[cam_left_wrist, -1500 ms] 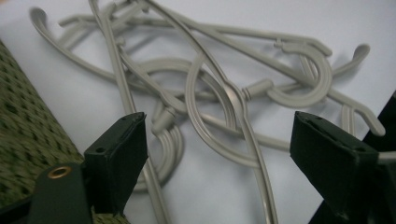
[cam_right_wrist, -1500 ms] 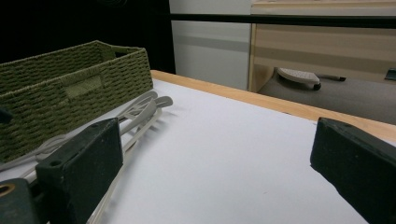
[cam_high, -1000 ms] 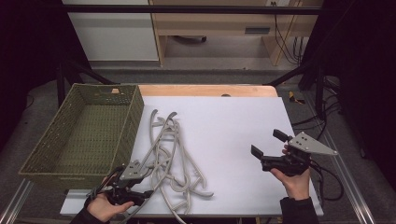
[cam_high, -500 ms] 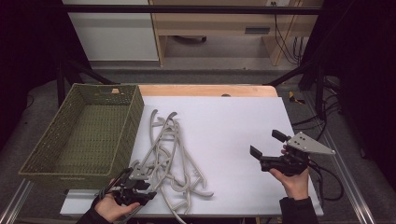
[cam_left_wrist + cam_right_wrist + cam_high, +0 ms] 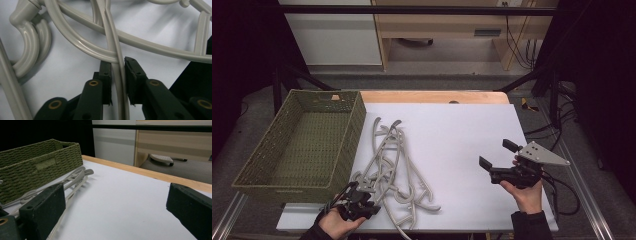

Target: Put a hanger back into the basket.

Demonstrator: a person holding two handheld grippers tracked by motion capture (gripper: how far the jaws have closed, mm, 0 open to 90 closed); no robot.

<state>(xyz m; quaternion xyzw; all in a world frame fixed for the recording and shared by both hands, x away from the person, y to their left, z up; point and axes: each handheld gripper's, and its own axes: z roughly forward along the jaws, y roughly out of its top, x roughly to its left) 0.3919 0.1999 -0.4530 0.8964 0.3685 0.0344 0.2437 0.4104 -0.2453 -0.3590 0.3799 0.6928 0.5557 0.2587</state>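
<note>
A tangled pile of grey plastic hangers lies on the white table top, left of centre. My left gripper sits at the near end of the pile. In the left gripper view its jaws press on both sides of one thin hanger bar, so the left gripper is shut on that hanger. My right gripper hovers over bare table at the right, open with nothing between its jaws. In the right gripper view, the right gripper faces the hangers' far ends.
A green woven basket stands at the left of the table, with its side wall against the pile; it also shows as the basket in the right gripper view. A wooden strip edges the table's far side.
My left gripper has slid a little to the right and forward into the near end of the hanger pile. The right gripper has shifted only slightly.
</note>
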